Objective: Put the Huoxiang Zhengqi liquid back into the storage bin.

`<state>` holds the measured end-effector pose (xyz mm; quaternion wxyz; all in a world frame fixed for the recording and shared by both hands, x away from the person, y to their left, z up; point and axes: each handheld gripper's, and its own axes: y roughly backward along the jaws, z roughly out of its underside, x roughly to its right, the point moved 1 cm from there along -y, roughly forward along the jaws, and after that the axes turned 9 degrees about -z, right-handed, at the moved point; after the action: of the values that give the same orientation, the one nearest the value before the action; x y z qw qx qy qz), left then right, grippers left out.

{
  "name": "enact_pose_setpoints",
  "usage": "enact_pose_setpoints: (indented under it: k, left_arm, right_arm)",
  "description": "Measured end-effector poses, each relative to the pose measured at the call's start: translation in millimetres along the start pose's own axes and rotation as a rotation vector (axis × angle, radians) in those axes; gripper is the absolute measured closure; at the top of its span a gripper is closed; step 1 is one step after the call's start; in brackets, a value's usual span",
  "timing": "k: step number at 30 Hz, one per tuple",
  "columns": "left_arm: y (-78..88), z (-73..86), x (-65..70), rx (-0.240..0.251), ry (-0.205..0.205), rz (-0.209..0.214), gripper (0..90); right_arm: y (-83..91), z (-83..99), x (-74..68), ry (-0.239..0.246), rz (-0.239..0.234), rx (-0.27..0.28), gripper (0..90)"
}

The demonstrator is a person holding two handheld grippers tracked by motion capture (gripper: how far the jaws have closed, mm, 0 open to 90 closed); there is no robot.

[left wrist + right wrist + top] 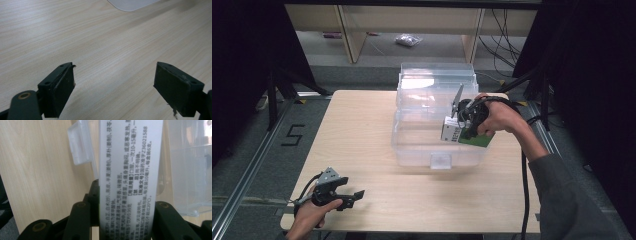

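while the person's right hand [499, 117] hangs over the near right part of the clear plastic bin [437, 117], the right gripper [468, 125] it carries has its two black jaws clamped on a white and green box [466, 134]. seen from above, the box sits at the bin's right front corner, raised above the rim, its white face turned toward the bin's inside and its green face toward the table edge; whether it touches the bin's wall cannot be told. seen along the right gripper's own jaws, the box [130, 170] rises straight up between the jaws, its white side covered in small printed text, with the bin's clear front latch [81, 145] just to one side of it and the bin's wall [190, 170] on the other. the bin stands on the far middle of the light wooden table [362, 150], its lid swung up at the back. well apart from all this, at the near left corner of the table, the person's left hand [309, 215] holds the left gripper [354, 195] low over the wood, pointing toward the table's middle. its pads [62, 87] stand spread wide with nothing between them but bare tabletop [100, 50], and a rounded corner of the bin [130, 3] shows at the top edge of that view.
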<state>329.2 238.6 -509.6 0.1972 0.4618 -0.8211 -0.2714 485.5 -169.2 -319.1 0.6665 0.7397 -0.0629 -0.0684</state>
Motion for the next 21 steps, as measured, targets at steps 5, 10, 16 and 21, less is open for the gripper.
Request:
enact_pose_setpoints:
  k: [5, 10, 16, 21]
  left_arm:
    - [0.0, -0.1, -0.2, 0.002, -0.001, 0.003, 15.9]
    - [-0.1, 0.1, -0.1, 0.002, 0.001, 0.002, 15.9]
    - [1.5, 0.1, -2.6, -0.021, -0.031, 0.004, 15.9]
    - [1.0, 0.4, -2.1, -0.013, -0.028, -0.002, 15.9]
  right_arm:
    - [-5.8, -1.6, 9.2, -0.002, -0.010, -0.008, 65.0]
    - [-16.0, -3.5, 18.6, 0.000, -0.015, -0.015, 64.9]
    - [-26.7, -3.9, 28.7, 0.007, -0.029, -0.024, 64.9]
    - [-36.8, -3.0, 33.8, 0.000, -0.029, -0.038, 64.9]
